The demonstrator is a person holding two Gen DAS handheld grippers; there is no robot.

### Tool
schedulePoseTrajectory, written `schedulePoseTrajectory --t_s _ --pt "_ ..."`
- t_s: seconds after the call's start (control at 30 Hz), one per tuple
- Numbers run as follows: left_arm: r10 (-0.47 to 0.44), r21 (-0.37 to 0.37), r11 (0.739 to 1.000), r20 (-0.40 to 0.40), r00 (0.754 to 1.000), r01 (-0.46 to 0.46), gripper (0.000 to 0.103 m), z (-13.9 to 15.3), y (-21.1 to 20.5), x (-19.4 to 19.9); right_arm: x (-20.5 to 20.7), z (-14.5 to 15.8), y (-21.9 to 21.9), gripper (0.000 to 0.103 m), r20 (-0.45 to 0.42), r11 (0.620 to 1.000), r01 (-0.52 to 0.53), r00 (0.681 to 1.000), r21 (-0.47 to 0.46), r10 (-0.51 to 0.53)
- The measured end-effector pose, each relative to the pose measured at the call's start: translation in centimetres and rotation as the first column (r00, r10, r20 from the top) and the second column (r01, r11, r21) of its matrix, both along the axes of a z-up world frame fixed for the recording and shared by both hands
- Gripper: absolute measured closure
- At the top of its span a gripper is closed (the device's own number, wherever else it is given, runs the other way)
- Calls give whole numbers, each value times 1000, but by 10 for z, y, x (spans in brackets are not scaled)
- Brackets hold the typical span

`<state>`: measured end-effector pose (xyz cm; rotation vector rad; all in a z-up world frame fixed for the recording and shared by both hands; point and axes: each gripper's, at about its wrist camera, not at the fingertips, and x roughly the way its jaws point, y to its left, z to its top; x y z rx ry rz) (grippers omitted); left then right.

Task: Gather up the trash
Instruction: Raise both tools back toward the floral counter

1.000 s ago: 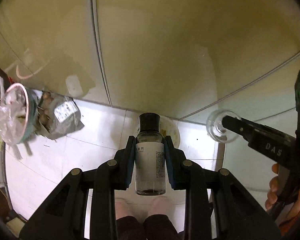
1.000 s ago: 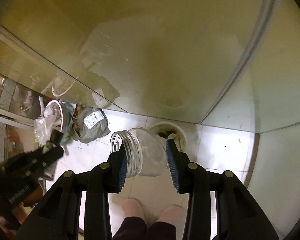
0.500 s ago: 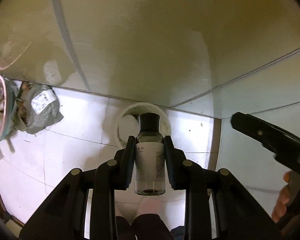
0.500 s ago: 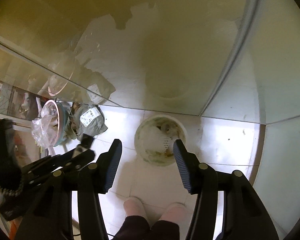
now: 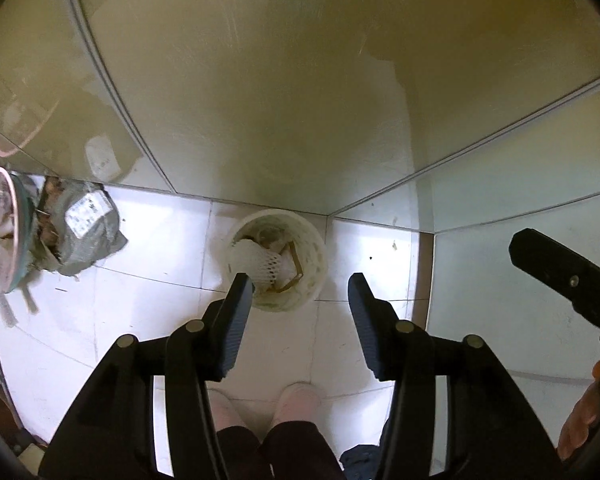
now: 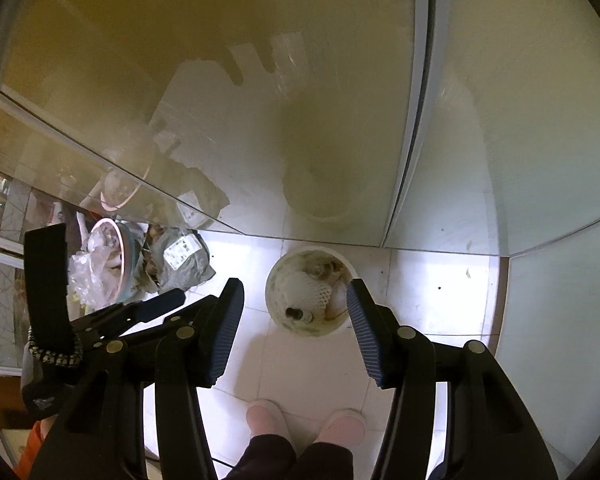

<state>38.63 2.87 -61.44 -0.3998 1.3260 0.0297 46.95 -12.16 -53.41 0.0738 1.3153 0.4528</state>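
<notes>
A white perforated trash bin (image 5: 314,256) stands on the floor against the glass wall; it also shows in the right wrist view (image 6: 274,280). Inside lie white foam netting (image 5: 260,262) and, in the right wrist view, a small dark-capped bottle (image 6: 300,314). My left gripper (image 5: 300,286) is open and empty above the bin. My right gripper (image 6: 296,294) is open and empty, also above the bin. The right gripper's finger shows at the right of the left wrist view (image 5: 560,276).
A grey parcel bag (image 5: 84,232) with a white label and a pink-rimmed bowl holding clear plastic (image 5: 0,224) lie on the floor at left. Glass panels (image 5: 300,100) rise behind the bin. Pink slippers (image 6: 304,420) stand on the white tiled floor.
My left gripper has opened and let go of the bottle, which now lies in the bin. My right gripper let go of the clear jar earlier and stays open.
</notes>
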Motion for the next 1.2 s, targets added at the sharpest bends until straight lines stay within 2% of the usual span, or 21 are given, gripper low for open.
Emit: schedulePoseTrajectory --t_s 0.2,0.47,0.53,0.6,0.67,0.77,0.87,1.07,1.2 --pt "-21 59 998 77 997 17 54 86 9 -13 -10 64 0 53 48 1000 5 999 17 -6" --pt "-38 104 995 229 973 14 54 233 24 -29 -31 193 2 53 180 999 15 983 44 -23" --pt "-48 119 993 288 956 14 54 279 30 -36 -39 226 1 53 225 999 19 974 47 -29" --pt "-58 137 991 334 941 13 54 311 33 -44 -49 263 2 53 279 998 23 959 56 -38" --pt "-74 166 986 394 916 8 54 354 36 -55 -59 293 3 53 329 998 29 943 59 -47" --pt "-90 199 980 459 884 -3 54 403 39 -71 -70 339 3 53 394 996 40 917 75 -66" --pt "-97 197 980 519 849 -8 53 449 48 -88 -80 375 7 53 453 995 54 887 87 -88" --pt "-94 209 977 602 793 -43 53 506 62 -104 -94 425 10 53 560 994 69 822 84 -104" --pt "-86 216 974 636 767 -69 46 528 70 -104 -91 443 9 53 602 993 80 790 85 -115"
